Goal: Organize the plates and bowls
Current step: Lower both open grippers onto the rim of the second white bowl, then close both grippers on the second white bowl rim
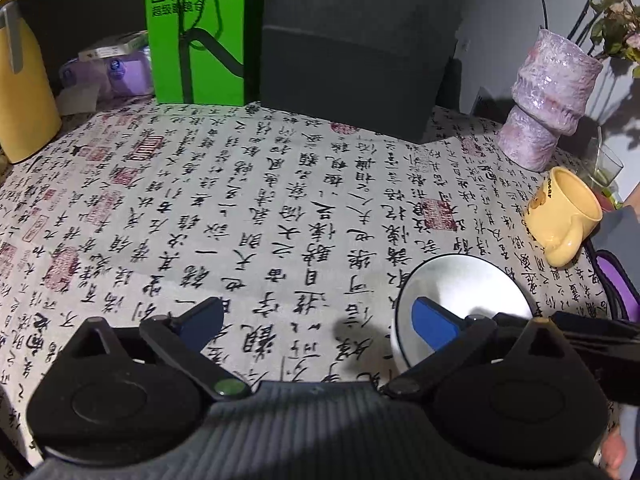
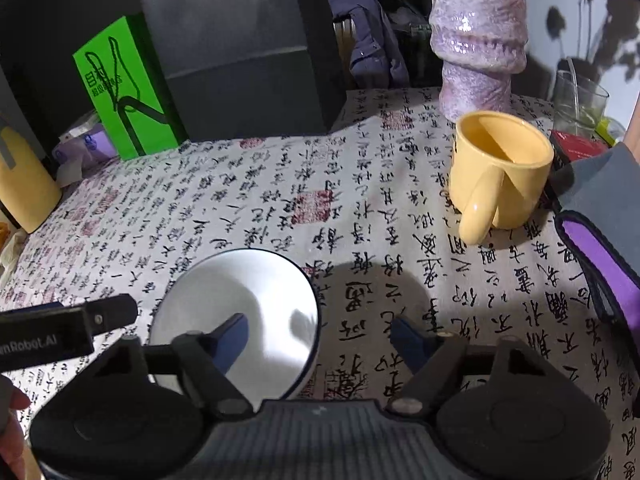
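Observation:
A white bowl (image 1: 472, 288) (image 2: 248, 292) stands upright on the calligraphy tablecloth (image 1: 240, 200). My left gripper (image 1: 320, 324) is open wide; its right finger reaches over the bowl's inside and its left finger hangs over bare cloth, so the bowl's near-left rim lies between the jaws. My right gripper (image 2: 322, 336) is open too, left finger over the bowl's inside and right finger outside the rim on the right. No pad presses on the bowl. A black part of the left gripper (image 2: 68, 328) shows at the left of the right wrist view.
A yellow mug (image 1: 564, 212) (image 2: 500, 168) stands right of the bowl, a purple vase (image 1: 548, 96) (image 2: 476, 40) and a glass (image 2: 580, 100) behind it. A green box (image 1: 196, 32), a dark box (image 1: 352, 60) and a yellow bottle (image 1: 20, 92) line the back. A purple-edged item (image 2: 600, 252) lies at right.

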A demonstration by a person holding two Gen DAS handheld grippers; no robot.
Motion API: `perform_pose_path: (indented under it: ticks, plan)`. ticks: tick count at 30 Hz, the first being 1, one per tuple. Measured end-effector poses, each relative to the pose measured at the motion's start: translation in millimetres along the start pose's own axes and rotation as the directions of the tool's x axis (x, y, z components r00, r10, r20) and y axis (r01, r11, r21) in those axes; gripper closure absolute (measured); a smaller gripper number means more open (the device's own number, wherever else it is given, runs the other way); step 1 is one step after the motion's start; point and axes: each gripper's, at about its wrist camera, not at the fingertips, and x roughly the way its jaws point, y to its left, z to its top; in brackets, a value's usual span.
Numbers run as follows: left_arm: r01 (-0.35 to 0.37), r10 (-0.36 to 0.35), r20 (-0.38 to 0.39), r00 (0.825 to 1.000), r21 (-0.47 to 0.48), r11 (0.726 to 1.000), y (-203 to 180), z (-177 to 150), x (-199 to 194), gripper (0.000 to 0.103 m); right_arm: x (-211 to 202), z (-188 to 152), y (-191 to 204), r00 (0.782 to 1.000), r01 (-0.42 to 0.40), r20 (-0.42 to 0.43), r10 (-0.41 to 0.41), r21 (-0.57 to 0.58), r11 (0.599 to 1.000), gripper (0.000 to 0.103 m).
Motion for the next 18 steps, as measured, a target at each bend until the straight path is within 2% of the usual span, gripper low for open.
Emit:
perform_pose_path:
  ticks: [2,5,7,9,11,12,16,18]
  plan:
    - [0.009,-0.009,-0.013,1.000,0.006,1.000,-4.7,1.0,3.4,0.004,4.5,-1.0,-0.5,1.000,0.000,-0.006,0.000,0.001,1.000,0.030]
    - [0.021,-0.021,-0.018,1.000,0.020,1.000,-10.5,1.6,6.5,0.008,9.0,-2.8,1.1,1.000,0.002,-0.013,-0.002,-0.002,1.000,0.042]
    - [0.031,-0.031,-0.028,0.999,0.016,0.999,-12.3,1.6,9.3,0.010,11.8,-3.3,2.0,1.000,0.004,-0.020,-0.004,-0.005,1.000,0.044]
    - [0.052,-0.051,-0.042,0.998,0.010,0.999,-12.5,1.4,11.6,0.018,13.5,-4.8,2.2,1.000,0.004,-0.022,-0.004,-0.007,1.000,0.045]
    - [0.063,-0.062,-0.057,0.996,0.013,0.998,-13.5,1.3,14.4,0.028,14.7,-6.2,3.5,1.000,0.002,-0.021,-0.003,-0.015,1.000,0.051]
    - [0.062,-0.061,-0.064,0.996,0.016,0.998,-14.2,0.9,15.9,0.030,15.3,-6.5,4.2,1.000,-0.001,-0.024,0.001,-0.017,1.000,0.055]
    - [0.068,-0.065,-0.085,0.994,0.024,0.997,-15.9,-0.6,21.1,0.040,17.9,-8.1,6.5,0.999,-0.011,-0.033,0.010,-0.024,1.000,0.059]
    - [0.072,-0.070,-0.092,0.993,0.020,0.997,-16.2,-0.8,22.6,0.045,18.6,-8.7,6.5,0.999,-0.023,-0.039,0.022,-0.026,0.999,0.066]
